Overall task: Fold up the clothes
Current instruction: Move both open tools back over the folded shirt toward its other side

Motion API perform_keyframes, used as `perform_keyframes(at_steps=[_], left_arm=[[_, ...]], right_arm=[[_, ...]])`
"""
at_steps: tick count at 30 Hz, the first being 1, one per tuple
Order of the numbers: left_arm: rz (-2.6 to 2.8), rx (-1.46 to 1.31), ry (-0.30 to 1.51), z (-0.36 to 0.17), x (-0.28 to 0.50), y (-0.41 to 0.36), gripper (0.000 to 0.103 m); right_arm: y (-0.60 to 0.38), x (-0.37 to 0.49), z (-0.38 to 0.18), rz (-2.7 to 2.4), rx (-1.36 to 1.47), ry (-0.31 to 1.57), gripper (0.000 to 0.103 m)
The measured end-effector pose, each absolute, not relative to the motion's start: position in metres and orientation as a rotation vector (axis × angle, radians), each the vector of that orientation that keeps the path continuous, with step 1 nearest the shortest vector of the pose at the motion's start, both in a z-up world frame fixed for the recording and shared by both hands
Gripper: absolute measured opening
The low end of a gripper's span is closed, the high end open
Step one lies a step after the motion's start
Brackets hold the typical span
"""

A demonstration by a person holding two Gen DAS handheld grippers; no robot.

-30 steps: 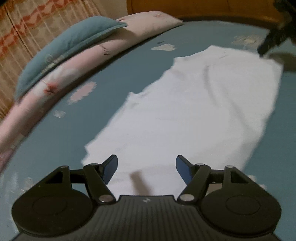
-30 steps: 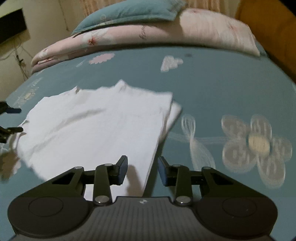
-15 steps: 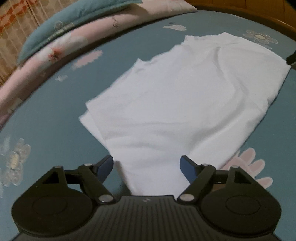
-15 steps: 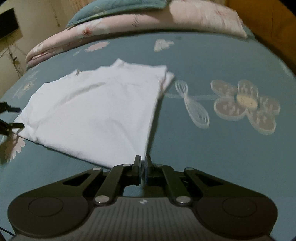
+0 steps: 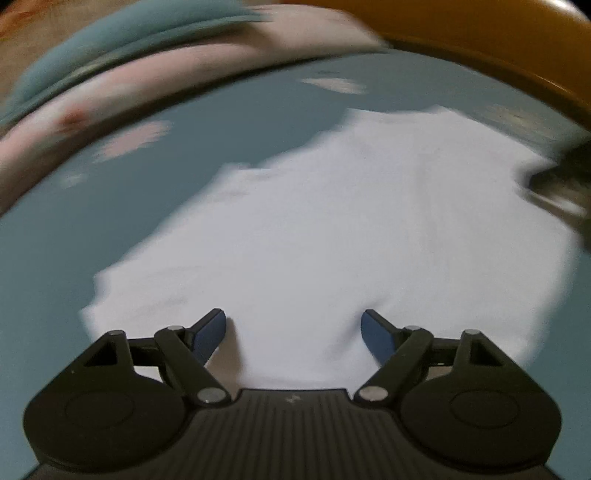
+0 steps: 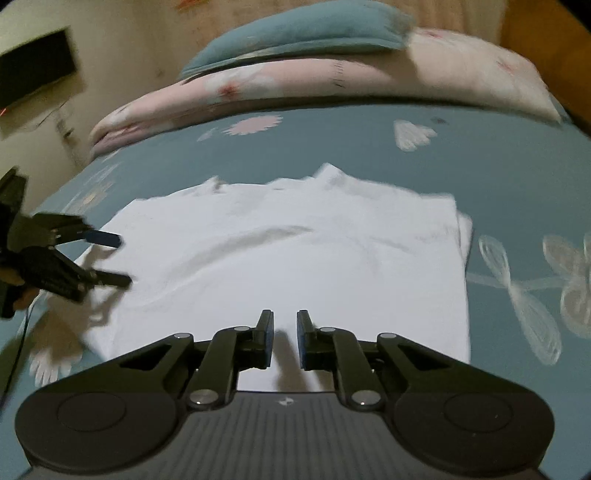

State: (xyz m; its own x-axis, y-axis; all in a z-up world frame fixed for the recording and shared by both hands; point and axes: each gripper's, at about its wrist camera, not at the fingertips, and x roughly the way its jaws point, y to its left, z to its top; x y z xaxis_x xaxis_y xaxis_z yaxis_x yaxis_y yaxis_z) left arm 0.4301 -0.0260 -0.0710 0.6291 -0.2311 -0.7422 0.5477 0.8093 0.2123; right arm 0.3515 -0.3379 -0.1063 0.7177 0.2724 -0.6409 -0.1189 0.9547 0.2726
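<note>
A white garment (image 5: 332, 221) (image 6: 295, 251) lies flat and folded on the teal bed sheet (image 6: 369, 147). My left gripper (image 5: 293, 321) hovers wide open over the garment's near edge, with only the flat cloth below and nothing pinched. In the right wrist view the left gripper (image 6: 123, 260) shows at the garment's left side, fingers spread. My right gripper (image 6: 285, 321) sits over the garment's near edge; its jaws are opening, a narrow gap between them with no cloth in it. In the left wrist view the right gripper (image 5: 546, 184) is a dark blur at the garment's right edge.
A pink floral quilt (image 6: 295, 85) with a teal pillow (image 6: 295, 33) on top runs along the far side of the bed. An orange wooden headboard (image 5: 480, 37) curves at the right. A dark screen (image 6: 37, 66) hangs on the wall at the left.
Both grippers have moved in over the garment's near edge. The right gripper's jaws shut near the garment's right corner, then parted slightly as it slid left. The left jaws spread a little wider.
</note>
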Motion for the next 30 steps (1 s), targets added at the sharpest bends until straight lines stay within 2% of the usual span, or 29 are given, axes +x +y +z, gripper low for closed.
perform_keyframes(at_steps=[2,5,7,10,13,17,23,26,30], left_arm=[[-0.431,0.395,0.782,-0.061,0.441,-0.022,0.076],[-0.506,0.336,0.777,-0.043,0.437,-0.033,0.078],[-0.632,0.282,0.786,-0.035,0.425,-0.048,0.078],[-0.832,0.208,0.857,-0.041,0.417,-0.076,0.08],[-0.9,0.224,0.93,-0.058,0.422,-0.102,0.08],[-0.749,0.279,0.912,-0.076,0.451,-0.115,0.081],[-0.476,0.297,0.848,-0.076,0.499,-0.13,0.085],[-0.485,0.221,0.85,-0.063,0.493,-0.127,0.082],[-0.684,0.052,0.895,-0.049,0.47,-0.127,0.086]], right_arm=[[-0.335,0.343,-0.114,0.198,0.248,0.713,0.023],[-0.329,0.338,-0.116,0.206,0.228,0.697,0.034],[-0.325,0.339,-0.112,0.198,0.188,0.711,0.034],[-0.325,0.337,-0.111,0.198,0.198,0.712,0.043],[-0.326,0.334,-0.112,0.213,0.204,0.709,0.043],[-0.332,0.334,-0.113,0.222,0.251,0.709,0.044],[-0.325,0.332,-0.111,0.231,0.231,0.71,0.057],[-0.323,0.33,-0.111,0.236,0.216,0.71,0.059],[-0.326,0.33,-0.11,0.243,0.228,0.712,0.06]])
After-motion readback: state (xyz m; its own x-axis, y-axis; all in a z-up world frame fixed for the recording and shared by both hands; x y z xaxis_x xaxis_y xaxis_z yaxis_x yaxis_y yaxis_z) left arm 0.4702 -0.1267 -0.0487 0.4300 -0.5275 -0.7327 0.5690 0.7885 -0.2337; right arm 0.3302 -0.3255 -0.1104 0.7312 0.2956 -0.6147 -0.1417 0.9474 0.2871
